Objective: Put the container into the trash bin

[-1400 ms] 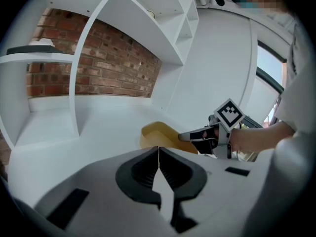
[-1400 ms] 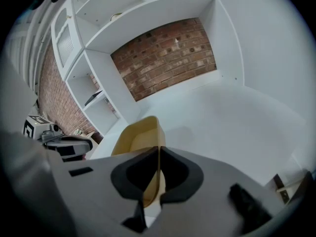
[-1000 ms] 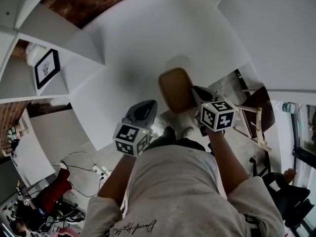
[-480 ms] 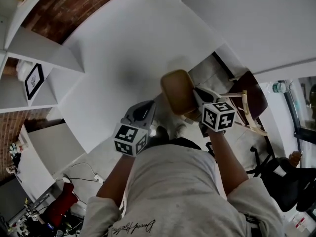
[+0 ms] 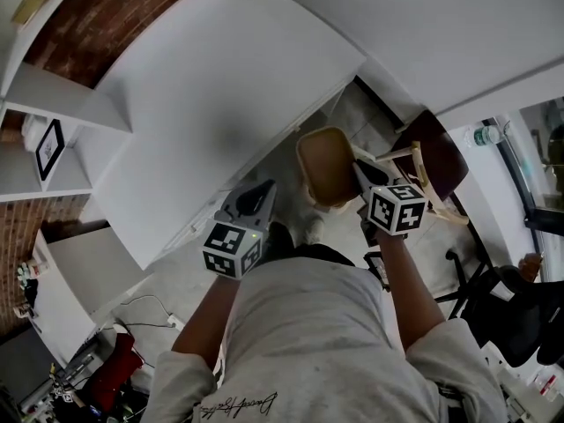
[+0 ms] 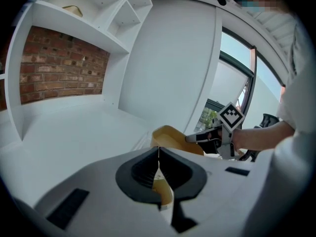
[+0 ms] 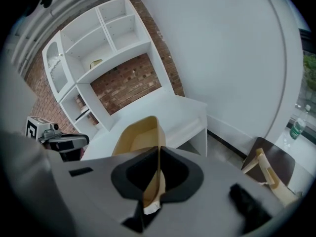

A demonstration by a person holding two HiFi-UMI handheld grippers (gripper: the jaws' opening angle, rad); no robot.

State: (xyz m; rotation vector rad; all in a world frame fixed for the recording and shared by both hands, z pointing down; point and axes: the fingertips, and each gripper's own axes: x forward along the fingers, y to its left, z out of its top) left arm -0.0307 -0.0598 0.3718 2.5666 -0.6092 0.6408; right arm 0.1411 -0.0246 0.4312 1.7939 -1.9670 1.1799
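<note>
A tan, tub-shaped container (image 5: 324, 164) hangs in the air over the floor, just past the corner of the white desk (image 5: 220, 86). My right gripper (image 5: 357, 167) is shut on its right wall. In the right gripper view the thin tan wall of the container (image 7: 138, 135) runs straight between the closed jaws of the right gripper (image 7: 159, 152). My left gripper (image 5: 263, 190) hovers to the left of the container, apart from it. Its jaws meet in a thin line with nothing held, as the left gripper (image 6: 158, 154) shows in its own view. No trash bin is in sight.
A dark wooden chair (image 5: 432, 161) stands right of the container, with a water bottle (image 5: 483, 136) beyond it. White shelves (image 7: 98, 38) and a brick wall back the desk. Grey floor (image 5: 291, 161) lies under the grippers, with cables and clutter at the lower left.
The container, held in the right gripper, has come off the desk top and now hangs over the floor beside the desk corner. The head view has swung right. The left gripper followed, still shut.
</note>
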